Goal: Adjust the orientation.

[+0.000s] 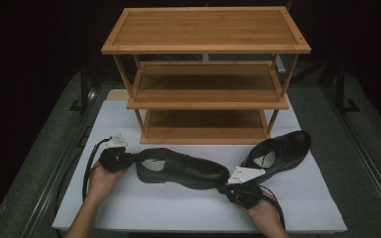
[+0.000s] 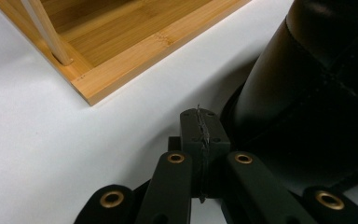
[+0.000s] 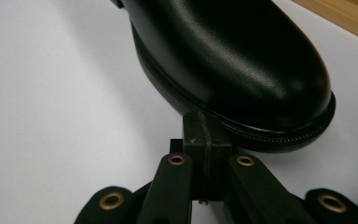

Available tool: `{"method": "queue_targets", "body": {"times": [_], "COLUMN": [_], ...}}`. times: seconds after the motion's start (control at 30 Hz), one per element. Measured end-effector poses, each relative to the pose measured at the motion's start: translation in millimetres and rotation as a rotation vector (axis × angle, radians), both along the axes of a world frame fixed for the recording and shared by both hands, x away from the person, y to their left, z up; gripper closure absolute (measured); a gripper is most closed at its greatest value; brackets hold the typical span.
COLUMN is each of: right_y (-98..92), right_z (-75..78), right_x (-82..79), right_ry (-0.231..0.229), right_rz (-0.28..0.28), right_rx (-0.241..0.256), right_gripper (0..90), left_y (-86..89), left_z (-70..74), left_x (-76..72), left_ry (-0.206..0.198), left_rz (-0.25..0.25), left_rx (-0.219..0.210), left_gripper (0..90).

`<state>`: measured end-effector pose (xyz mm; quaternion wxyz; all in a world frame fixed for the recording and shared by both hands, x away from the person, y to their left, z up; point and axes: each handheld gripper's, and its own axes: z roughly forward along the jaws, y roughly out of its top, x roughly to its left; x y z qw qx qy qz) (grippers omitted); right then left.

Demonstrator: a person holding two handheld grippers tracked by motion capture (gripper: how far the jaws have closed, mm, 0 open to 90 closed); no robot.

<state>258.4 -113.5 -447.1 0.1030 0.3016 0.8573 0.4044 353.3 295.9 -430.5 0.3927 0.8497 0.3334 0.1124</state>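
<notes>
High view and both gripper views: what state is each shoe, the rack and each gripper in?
Near black leather shoe: on its sole on the white board, between both grippers.
Far black leather shoe: on its sole, untouched.
Three-tier bamboo rack: upright, shelves bare.
Left gripper: shut, at the heel.
Right gripper: shut, at the toe.

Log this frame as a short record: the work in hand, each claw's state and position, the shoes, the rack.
work: two closed claws press the ends of one shoe
left claw: jaws shut, at the heel of the near black leather dress shoe
right claw: jaws shut, against that shoe's toe
second black leather shoe: on the white mat, right of the first
three-tier bamboo rack: behind the shoes, shelves bare
</notes>
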Motion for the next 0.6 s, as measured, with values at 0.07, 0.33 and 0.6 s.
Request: {"method": "queue_targets", "body": {"times": [0.07, 0.33, 0.6], "right_y": [0.5, 7.9, 14.7], "right_z": [0.2, 1.6, 0.0], "right_x": [0.7, 15.4, 26.1], "right_ry": [-0.003, -0.005, -0.011], "right_rz": [-0.01, -0.08, -0.111], "right_rx": [-0.002, 0.001, -0.005], "right_gripper": [89.9, 89.9, 89.9], "left_y": [0.3, 5.1, 6.3], "left_z": [0.2, 0.8, 0.4], "left_x": [-1.3, -19.3, -36.6], "left_ry": [0.004, 0.028, 0.048], "left_rz": [0.0, -0.037, -0.072], "left_rx": [-0.001, -0.012, -0.032], "left_gripper": [90.0, 90.0, 90.0]}}
